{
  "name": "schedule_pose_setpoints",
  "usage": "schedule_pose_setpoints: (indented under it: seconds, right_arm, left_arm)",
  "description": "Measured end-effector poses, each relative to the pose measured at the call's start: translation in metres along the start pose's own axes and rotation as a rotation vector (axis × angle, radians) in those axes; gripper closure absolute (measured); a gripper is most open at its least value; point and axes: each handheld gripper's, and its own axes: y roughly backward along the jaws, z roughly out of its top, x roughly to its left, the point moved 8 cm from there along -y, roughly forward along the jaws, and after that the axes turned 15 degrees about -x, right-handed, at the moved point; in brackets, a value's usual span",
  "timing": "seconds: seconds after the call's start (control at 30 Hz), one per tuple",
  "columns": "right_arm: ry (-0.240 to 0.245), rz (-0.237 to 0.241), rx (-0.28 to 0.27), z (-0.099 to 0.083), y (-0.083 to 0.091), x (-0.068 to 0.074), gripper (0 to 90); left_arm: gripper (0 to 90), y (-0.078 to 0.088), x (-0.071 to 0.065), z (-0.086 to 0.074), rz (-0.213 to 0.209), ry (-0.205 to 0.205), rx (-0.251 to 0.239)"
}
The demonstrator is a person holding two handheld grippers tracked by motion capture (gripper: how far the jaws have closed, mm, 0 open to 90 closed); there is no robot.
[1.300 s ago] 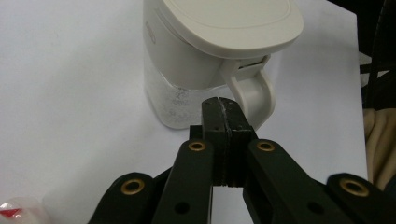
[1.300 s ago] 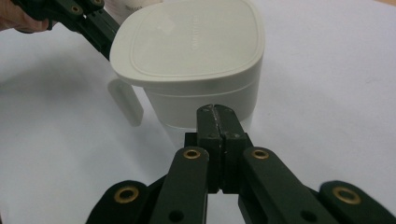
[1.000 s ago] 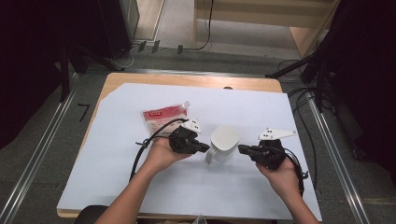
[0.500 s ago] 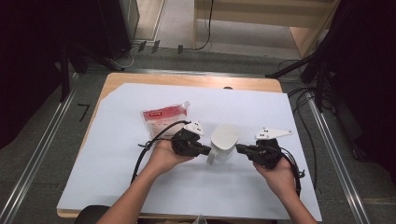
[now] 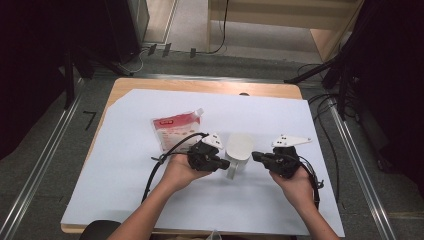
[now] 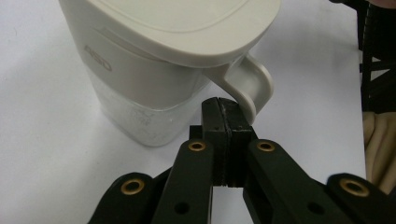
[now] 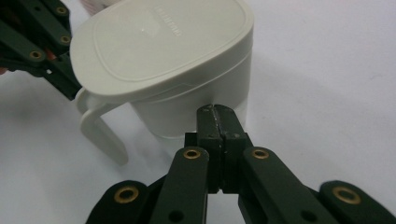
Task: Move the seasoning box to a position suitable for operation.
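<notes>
Cream lidded jug (image 6: 159,70) with a loop handle and a frosted clear lower half; left gripper (image 6: 227,105) and right gripper (image 7: 217,112) both clenched empty beside it.

The high view looks forward and down on the whole tabletop (image 5: 150,200) from above the person's side. Each tool view rides low and very close behind its own tool, facing the white jug (image 5: 239,150) just ahead. All three views share that jug (image 6: 159,60), seen from opposite sides (image 7: 177,60).
</notes>
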Motion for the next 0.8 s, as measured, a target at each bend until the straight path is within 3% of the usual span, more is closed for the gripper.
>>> schedule_pose_setpoints:
  seconds: [0.27,0.43,0.67,0.8]
  right_arm:
    - [-0.021,-0.017,-0.007,0.005,-0.004,-0.007,90.0]
    - [-0.024,-0.019,-0.001,0.006,-0.008,-0.011,90.0]
    - [-0.023,-0.024,0.003,0.008,-0.014,-0.010,90.0]
    - [-0.017,-0.028,0.004,0.009,-0.018,-0.010,90.0]
  left_arm:
    - [90.0,0.001,-0.006,0.011,-0.014,0.013,-0.056]
    - [90.0,-0.002,-0.005,0.010,0.009,-0.010,-0.035]
    - [90.0,-0.008,-0.010,0.013,0.009,0.003,-0.027]
    - [90.0,-0.012,-0.013,0.015,0.008,-0.011,-0.025]
